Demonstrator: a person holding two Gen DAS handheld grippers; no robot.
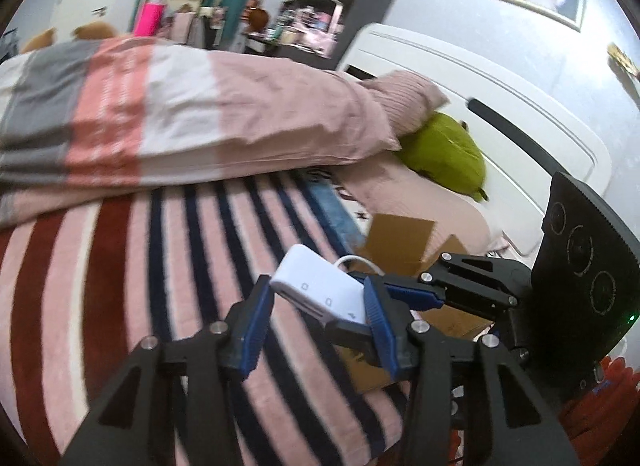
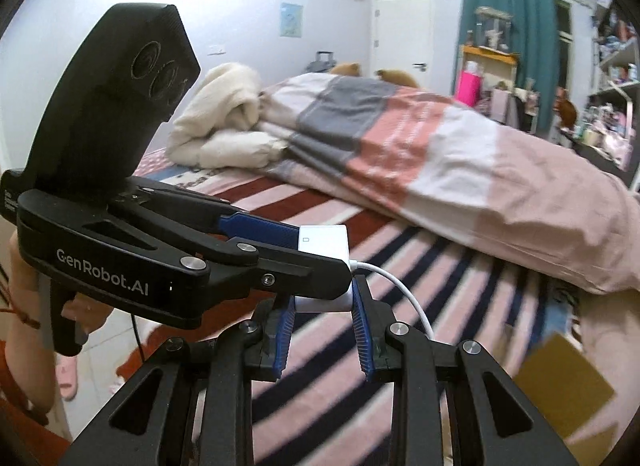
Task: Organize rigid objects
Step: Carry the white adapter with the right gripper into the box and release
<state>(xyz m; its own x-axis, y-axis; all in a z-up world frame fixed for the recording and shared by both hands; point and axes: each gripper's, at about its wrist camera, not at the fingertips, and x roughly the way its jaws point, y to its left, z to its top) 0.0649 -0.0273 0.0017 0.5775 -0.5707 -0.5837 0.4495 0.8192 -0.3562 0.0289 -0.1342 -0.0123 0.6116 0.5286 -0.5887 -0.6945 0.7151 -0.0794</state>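
Between both tools, above the striped blanket [image 1: 168, 274], the white card-reader adapter [image 1: 320, 290] hung clamped by the left tool [image 1: 316, 330] and right tool [image 2: 322, 330]; the cardboard box [image 1: 400, 242] beside them awaited it, task seemingly unfinished.

We see a small white adapter [image 1: 320, 292] with rounded corners, a row of slots and small grey icons along one face, and a thin white cable [image 2: 404, 290] curving from one end. It hangs tilted in the air above the striped blanket [image 1: 160, 286], near a brown cardboard box [image 1: 400, 242].
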